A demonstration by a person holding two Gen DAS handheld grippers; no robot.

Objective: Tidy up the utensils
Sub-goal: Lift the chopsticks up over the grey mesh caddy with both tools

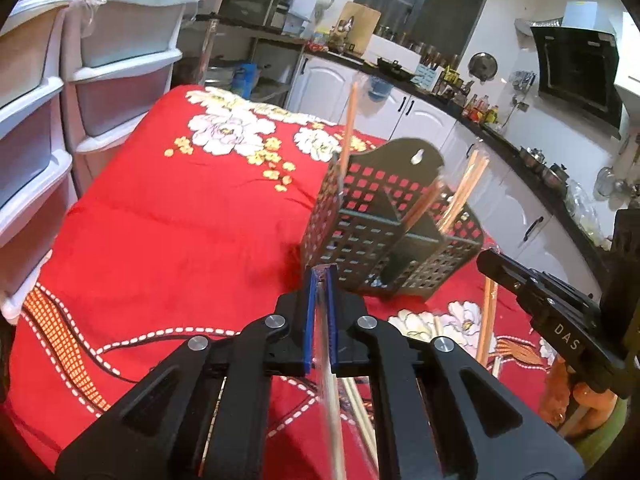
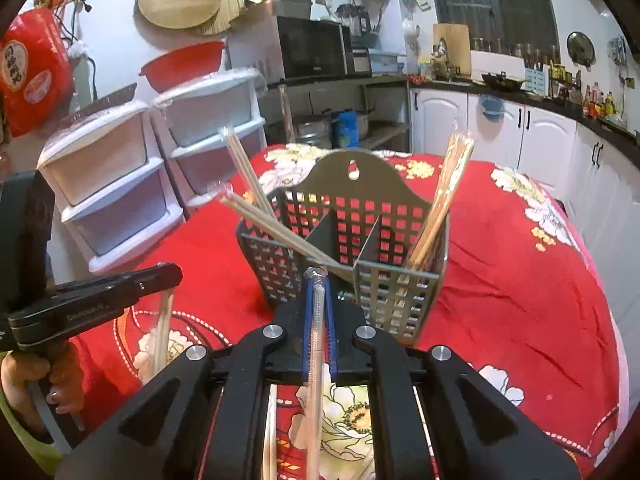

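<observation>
With each gripper clamped on a wrapped chopstick pair (image 2: 316,344), left gripper (image 1: 320,276), right gripper (image 2: 318,276), transfer is underway; next, align tips over a caddy (image 2: 344,236) compartment mid-surface.

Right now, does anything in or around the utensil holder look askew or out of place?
Yes. In the black holder, the left wrapped chopsticks lie slanted across a divider toward the middle, not upright; the right bundle stands steeper in its compartment.

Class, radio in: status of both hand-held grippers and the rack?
Left hand-held gripper shut on wrapped chopsticks. Right hand-held gripper likewise. Rack upright, partly filled. Nothing between.
</observation>
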